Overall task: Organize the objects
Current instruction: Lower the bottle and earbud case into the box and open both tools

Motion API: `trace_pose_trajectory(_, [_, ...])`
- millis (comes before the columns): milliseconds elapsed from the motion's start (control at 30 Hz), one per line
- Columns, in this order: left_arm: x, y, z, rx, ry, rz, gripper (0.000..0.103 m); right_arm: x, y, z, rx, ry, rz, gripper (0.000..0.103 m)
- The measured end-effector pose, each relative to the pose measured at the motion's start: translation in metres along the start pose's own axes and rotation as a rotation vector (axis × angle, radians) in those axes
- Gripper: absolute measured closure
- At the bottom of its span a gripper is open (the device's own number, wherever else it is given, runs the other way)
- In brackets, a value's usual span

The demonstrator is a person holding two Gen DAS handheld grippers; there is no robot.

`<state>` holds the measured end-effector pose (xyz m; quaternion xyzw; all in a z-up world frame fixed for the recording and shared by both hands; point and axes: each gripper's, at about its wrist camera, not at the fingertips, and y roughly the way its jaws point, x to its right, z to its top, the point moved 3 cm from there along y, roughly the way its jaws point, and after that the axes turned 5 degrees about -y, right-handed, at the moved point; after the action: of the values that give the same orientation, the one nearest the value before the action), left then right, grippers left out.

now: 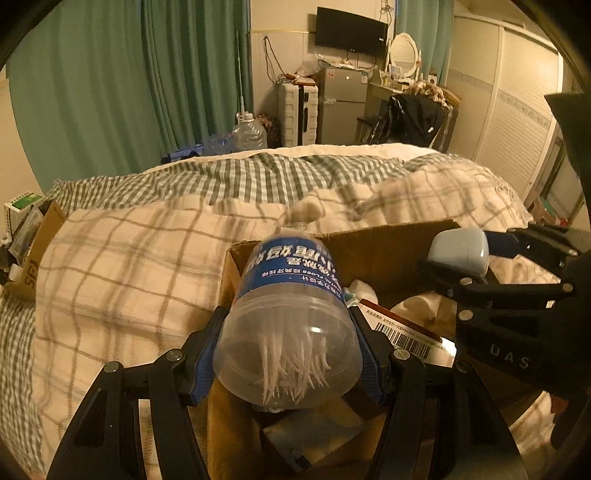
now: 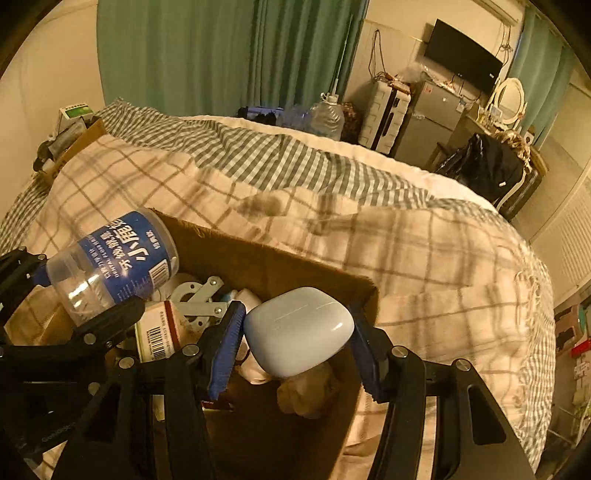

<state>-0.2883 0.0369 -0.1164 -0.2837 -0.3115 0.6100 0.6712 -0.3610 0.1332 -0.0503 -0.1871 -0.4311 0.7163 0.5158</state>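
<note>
Above the cardboard box [image 2: 280,266], left gripper [image 1: 288,354] clamping floss-pick jar [image 1: 291,314], right gripper [image 2: 297,332] seemingly gripping earbud case [image 2: 299,328].

Left gripper [image 1: 291,354]: black frame, blue pads. Right gripper [image 2: 297,332]: same black frame and blue pads. Floss-pick jar [image 1: 291,314]: clear plastic, blue label with white lettering, white picks inside. Earbud case [image 2: 299,328]: pale blue-grey, glossy. Cardboard box [image 2: 266,266]: plain brown. Carton [image 1: 406,332] inside it: white with a black barcode and a dark red edge. Near blanket [image 1: 118,258]: cream with wide grey-brown checks. Far cover [image 1: 240,177]: small green-and-white gingham. Curtains [image 1: 110,81]: plain green. Television [image 1: 351,31]: black.
</note>
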Motion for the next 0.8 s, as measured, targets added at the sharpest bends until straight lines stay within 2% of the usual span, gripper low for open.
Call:
trace_pose_trajectory(133, [0.003,-0.003,0.001,-0.003,0.026,-0.004,0.037,-0.001,-0.005,0.002,0.008,0.010,-0.006,0.046])
trace_pose_trajectory(200, [0.005,-0.007,0.002,-0.007,0.046,0.000,0.036,0.001,-0.016,0.004,0.030,0.019,-0.024,0.038])
trace_pose_trajectory(267, [0.006,-0.016,0.004,0.000,0.056,0.006,0.030,0.004,-0.030,0.006,0.051,0.031,-0.024,0.038])
trace_pose_trajectory(333, [0.008,-0.028,0.007,0.021,0.059,0.016,0.020,0.007,-0.047,0.007,0.070,0.038,-0.037,0.038])
trace_pose_trajectory(367, [0.009,-0.035,0.008,0.035,0.057,0.019,0.019,0.009,-0.058,0.007,0.080,0.039,-0.049,0.038])
trace_pose_trajectory(533, [0.007,-0.079,0.019,0.078,0.040,0.018,0.013,0.016,-0.109,0.008,0.122,0.052,-0.092,0.035])
trace_pose_trajectory(633, [0.007,-0.117,0.025,0.137,0.030,0.016,0.010,0.020,-0.149,0.006,0.166,0.072,-0.111,0.033])
trace_pose_trajectory(800, [0.008,-0.178,0.030,0.237,0.027,0.013,0.001,0.021,-0.221,-0.002,0.255,0.092,-0.151,0.022])
